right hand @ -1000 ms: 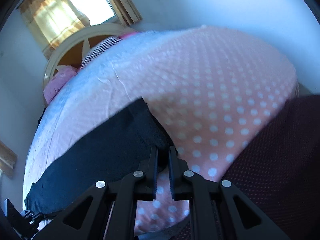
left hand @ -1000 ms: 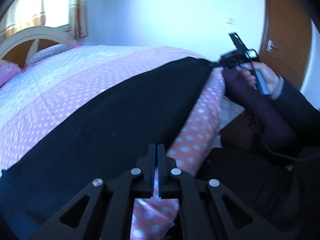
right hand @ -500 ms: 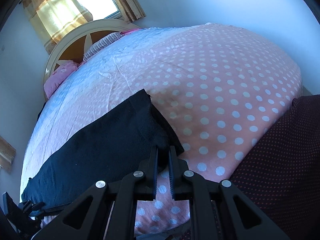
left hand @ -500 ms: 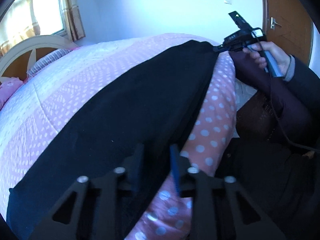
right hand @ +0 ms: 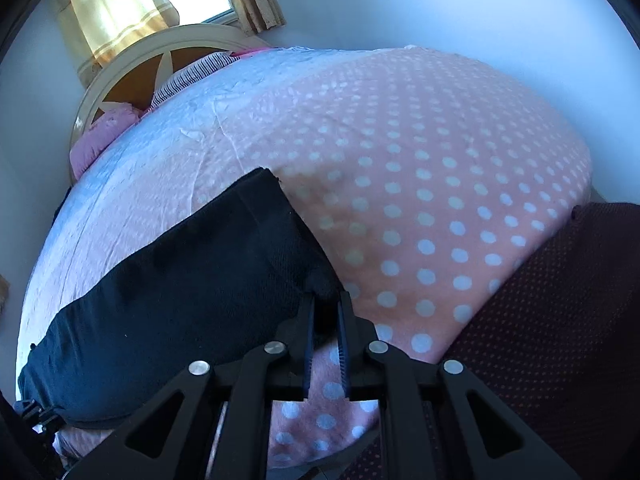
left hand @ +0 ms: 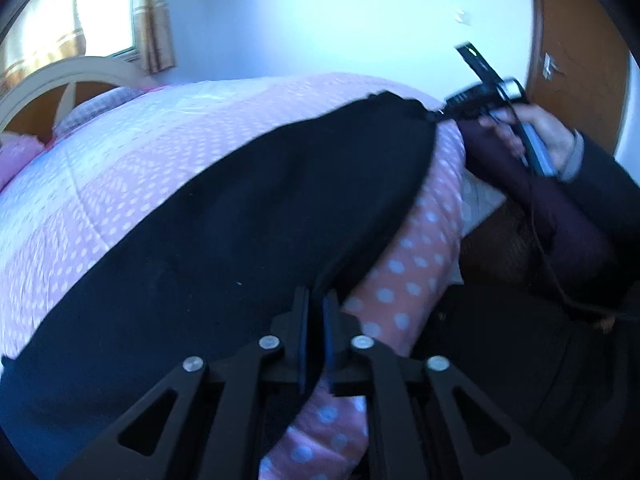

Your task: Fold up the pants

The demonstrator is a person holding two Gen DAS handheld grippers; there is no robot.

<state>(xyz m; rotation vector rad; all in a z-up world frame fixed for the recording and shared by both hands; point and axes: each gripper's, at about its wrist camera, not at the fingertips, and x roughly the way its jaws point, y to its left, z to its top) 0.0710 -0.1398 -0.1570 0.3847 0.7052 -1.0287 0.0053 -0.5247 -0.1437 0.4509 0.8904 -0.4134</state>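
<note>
The black pants [left hand: 224, 240] are laid out lengthwise along the near edge of a bed covered with a pink polka-dot bedspread [right hand: 420, 184]. In the left wrist view, the left gripper [left hand: 314, 300] is seen with its fingers drawn nearly together on the near edge of the pants, where the black fabric is pinched between them. In the right wrist view, the right gripper [right hand: 325, 300] is closed on the corner of the other end of the pants, and a bunch of dark cloth is held between its fingers. The right gripper is also seen from the left camera, held by a hand [left hand: 548, 136] in a dark sleeve. A headboard [right hand: 132, 68] and curtains [right hand: 116, 4] are visible beyond the bed.
</note>
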